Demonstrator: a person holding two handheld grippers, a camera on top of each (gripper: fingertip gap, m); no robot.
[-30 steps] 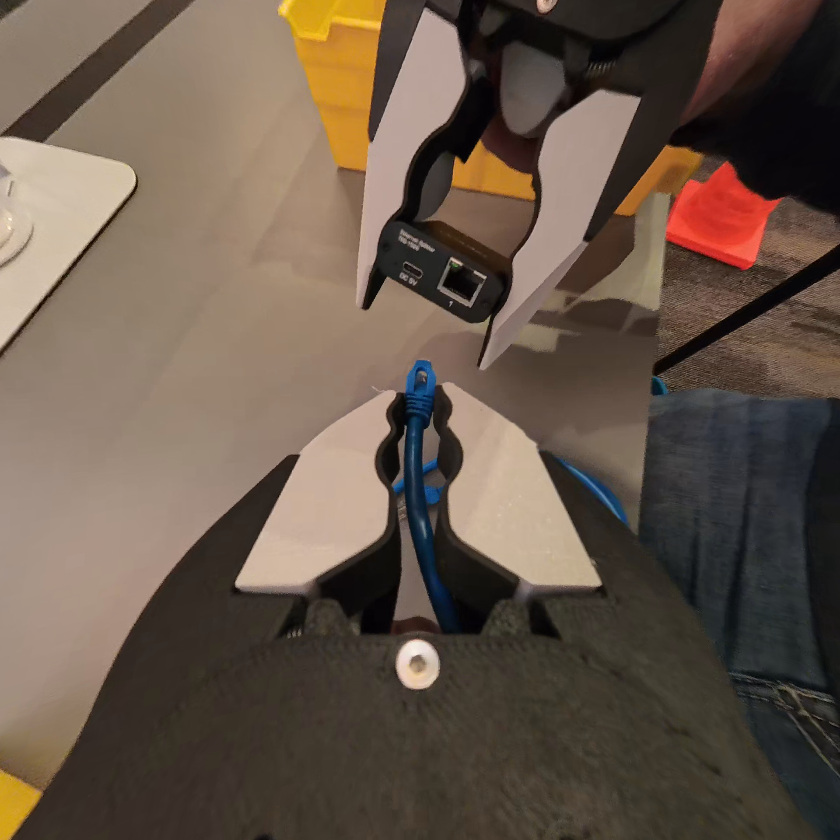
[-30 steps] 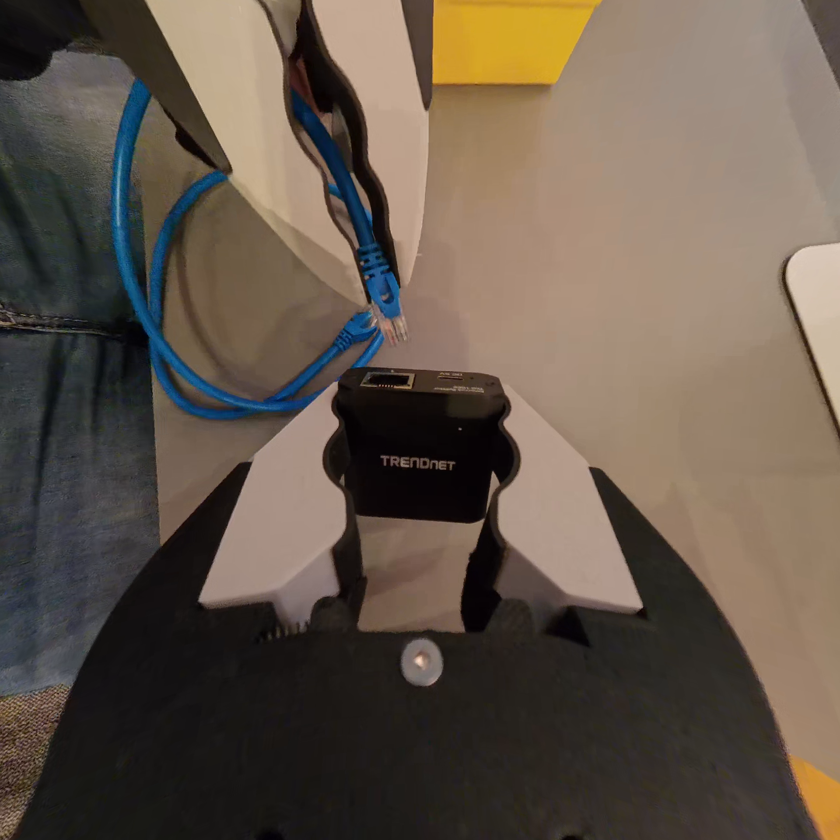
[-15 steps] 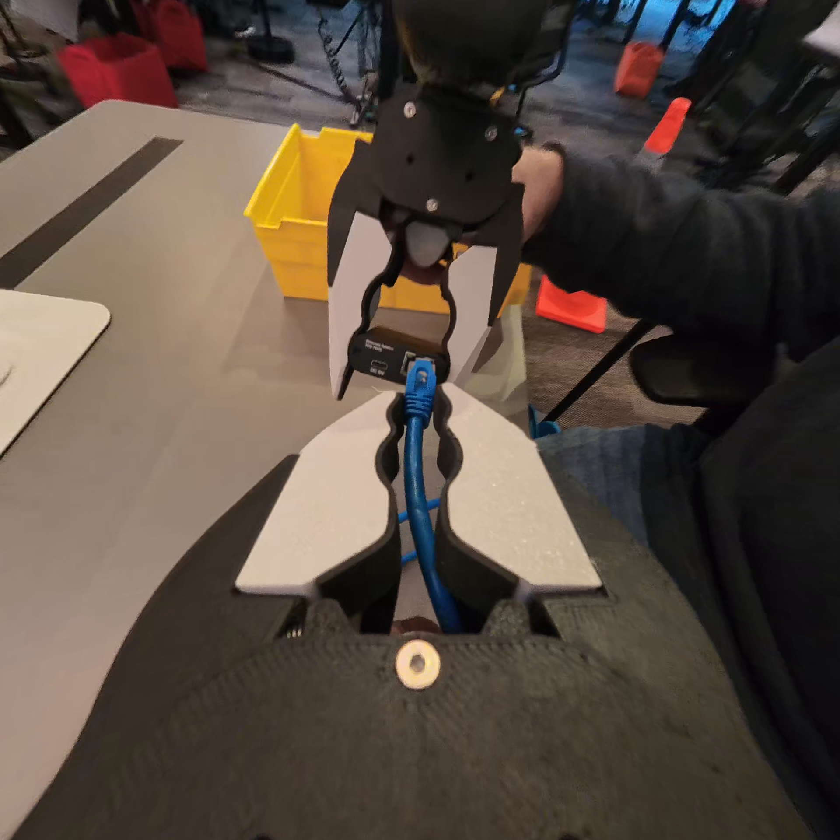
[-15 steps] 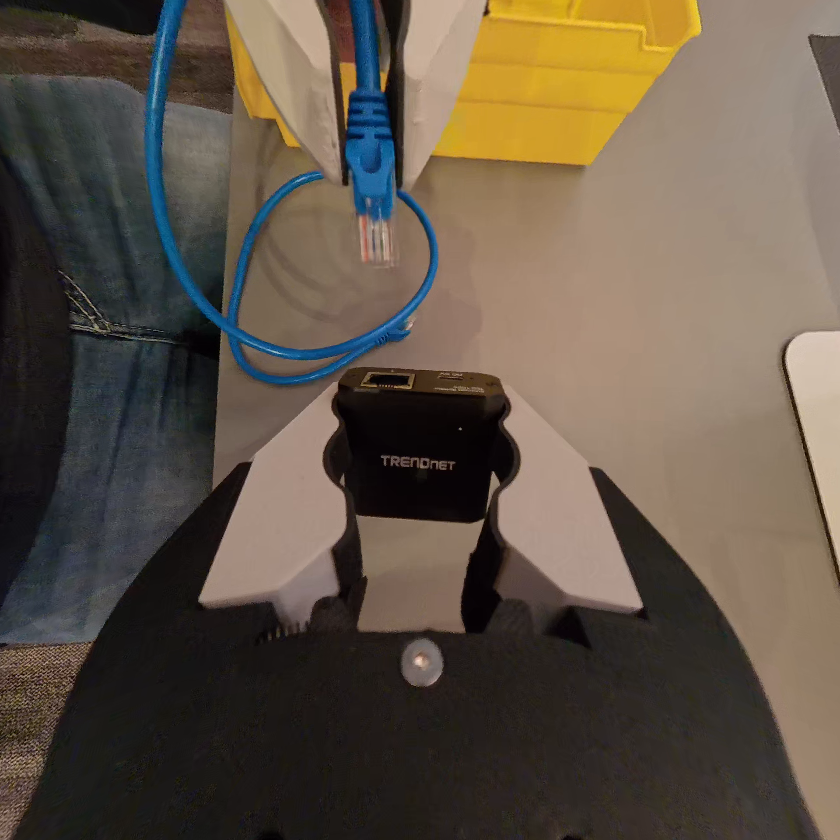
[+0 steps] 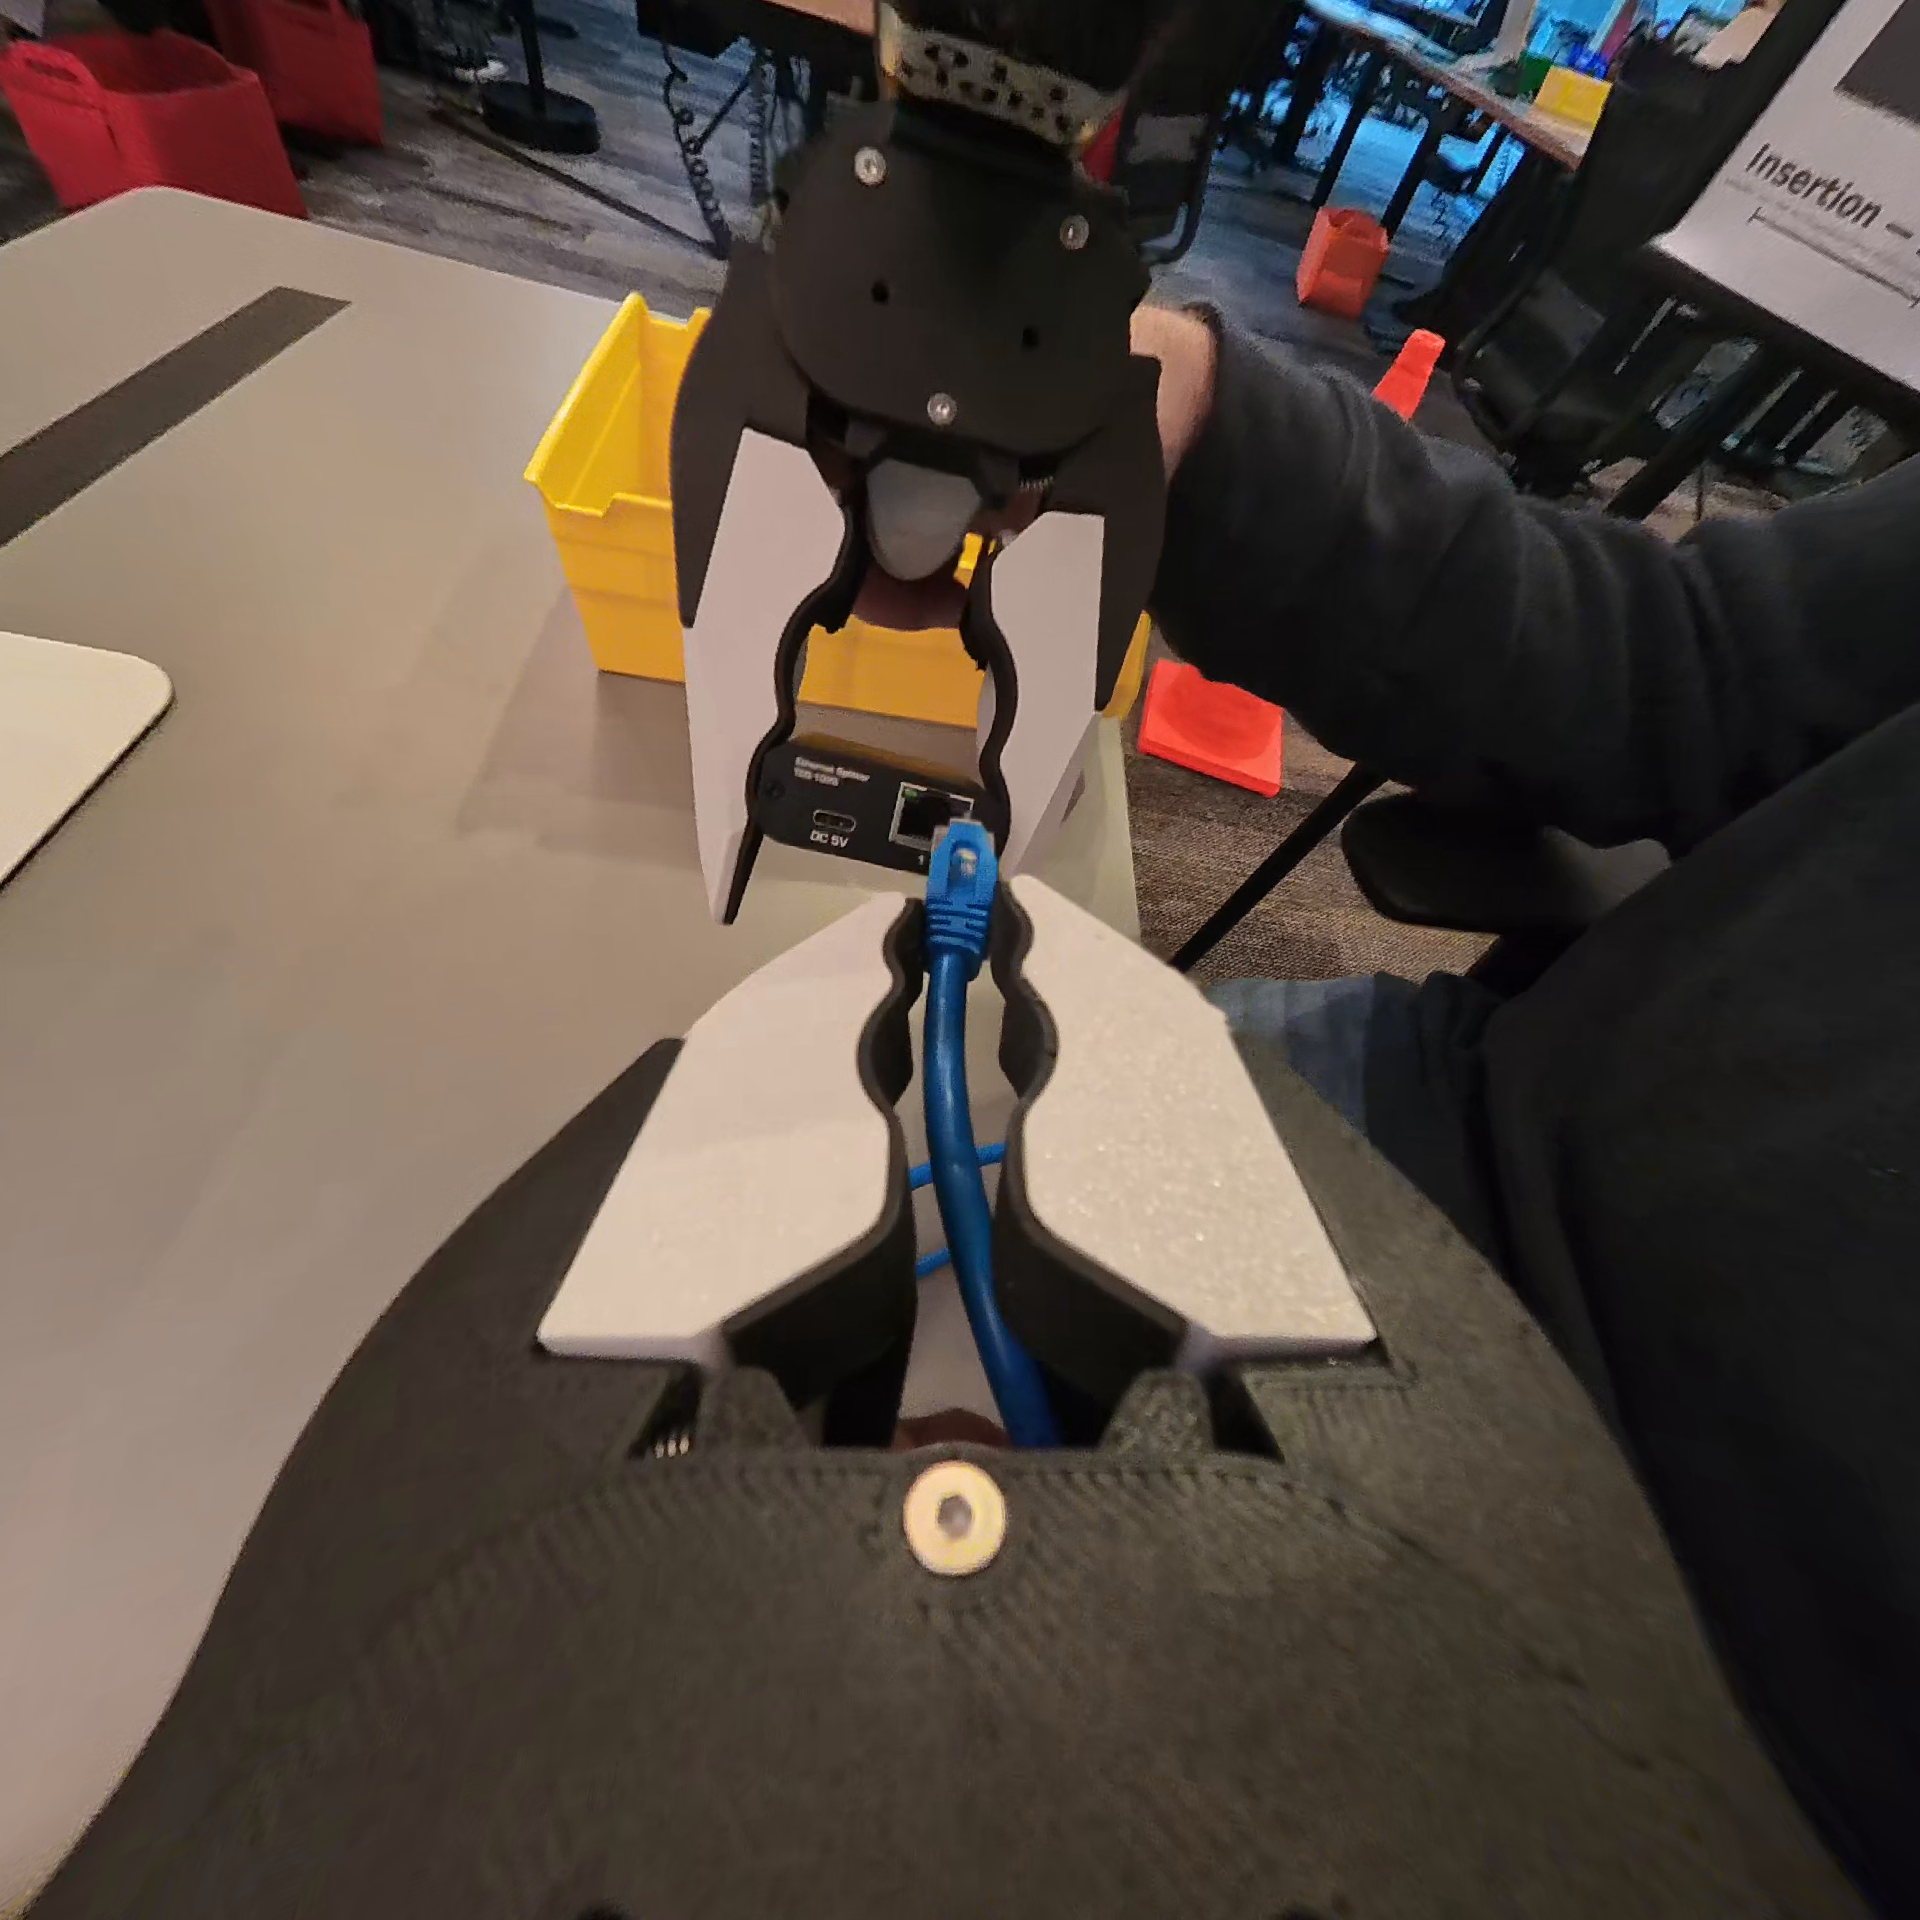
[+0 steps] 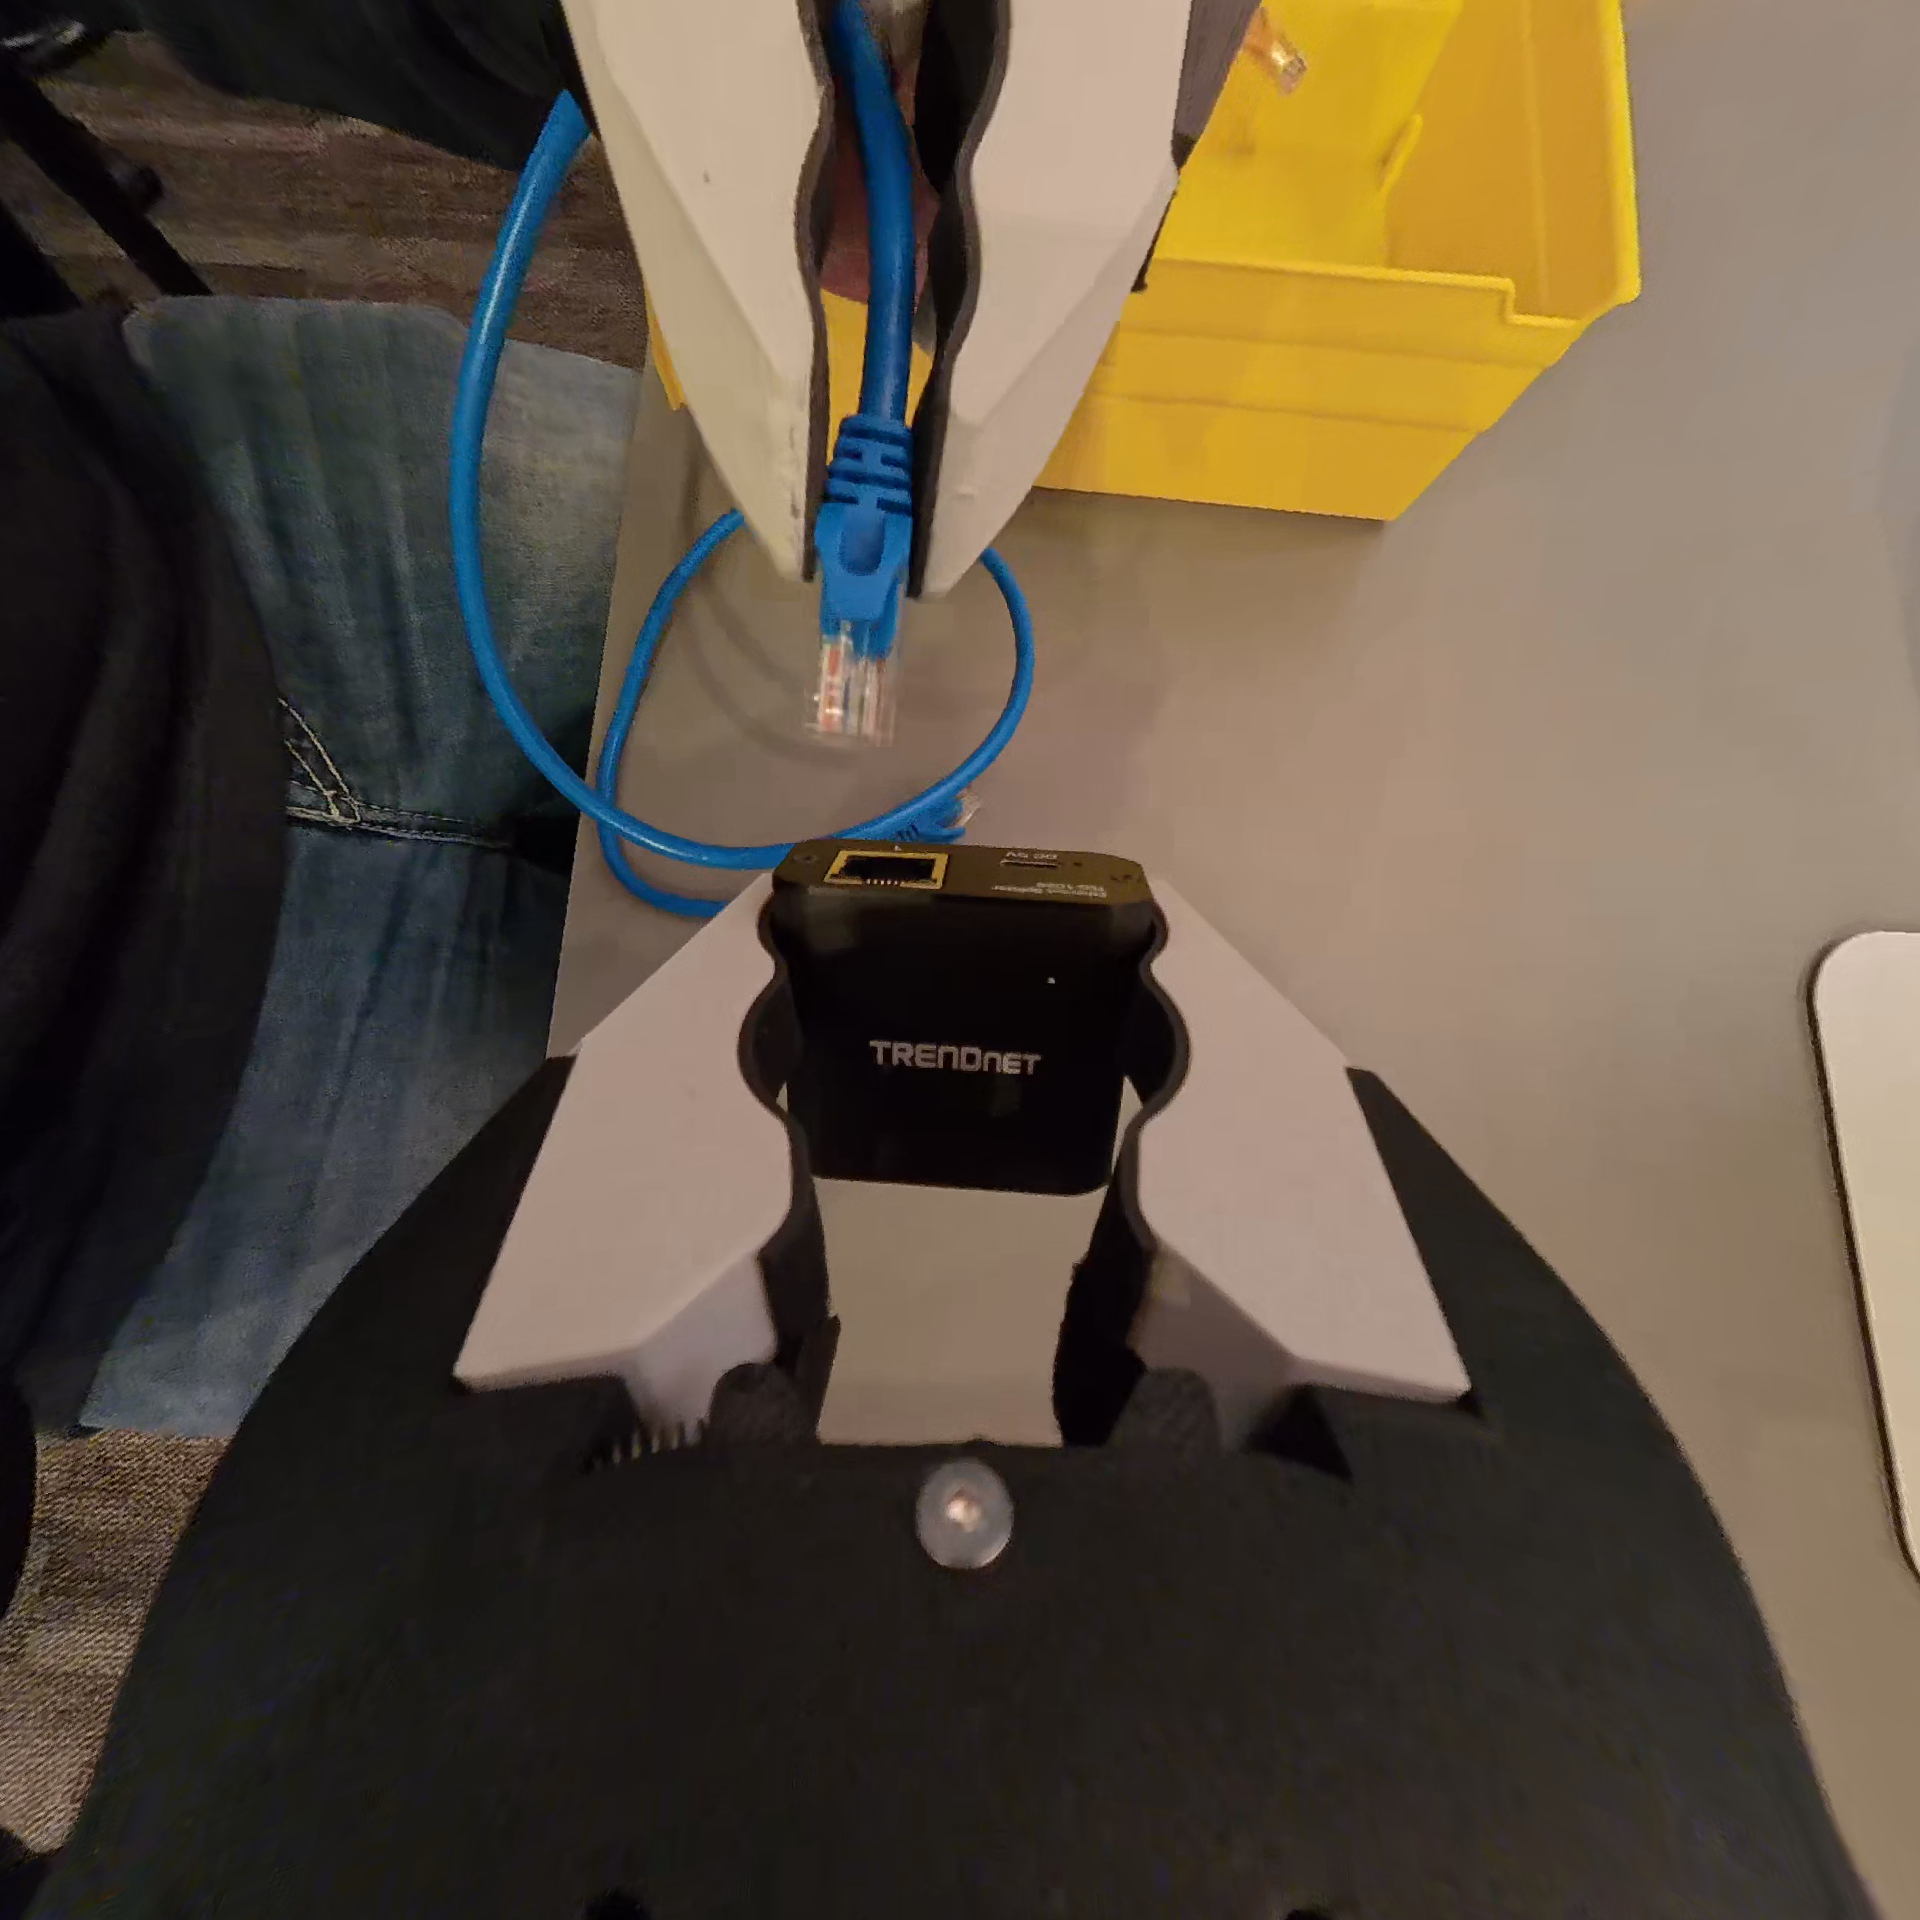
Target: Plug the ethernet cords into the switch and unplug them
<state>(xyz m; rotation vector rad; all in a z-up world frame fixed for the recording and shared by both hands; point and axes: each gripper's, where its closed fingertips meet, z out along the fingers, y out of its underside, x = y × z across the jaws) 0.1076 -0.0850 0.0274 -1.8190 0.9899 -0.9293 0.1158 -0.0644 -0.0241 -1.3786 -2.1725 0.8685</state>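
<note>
My left gripper (image 5: 956, 906) is shut on a blue ethernet cord (image 5: 951, 1049) just behind its plug (image 5: 962, 858). The plug points at the port of a small black switch (image 5: 831, 805). My right gripper (image 6: 961, 896) is shut on the switch (image 6: 956, 1018) and holds it above the table. In the right wrist view the clear plug tip (image 6: 854, 686) hangs a short gap in front of the switch's port (image 6: 885, 869), not touching it. The left gripper (image 6: 862, 577) comes in from the top. The rest of the cord (image 6: 488, 436) loops down to the table.
A yellow bin (image 5: 613, 540) stands on the grey table (image 5: 312, 831) behind the switch, and also shows in the right wrist view (image 6: 1351, 312). A white board (image 5: 62, 727) lies at the left. A person's sleeve (image 5: 1455, 623) and jeans leg (image 6: 312, 727) are at the table edge.
Both grippers have tilted up and drawn level with each other. The blue plug has swung from beside the switch into line with its port. Both grips are unchanged.
</note>
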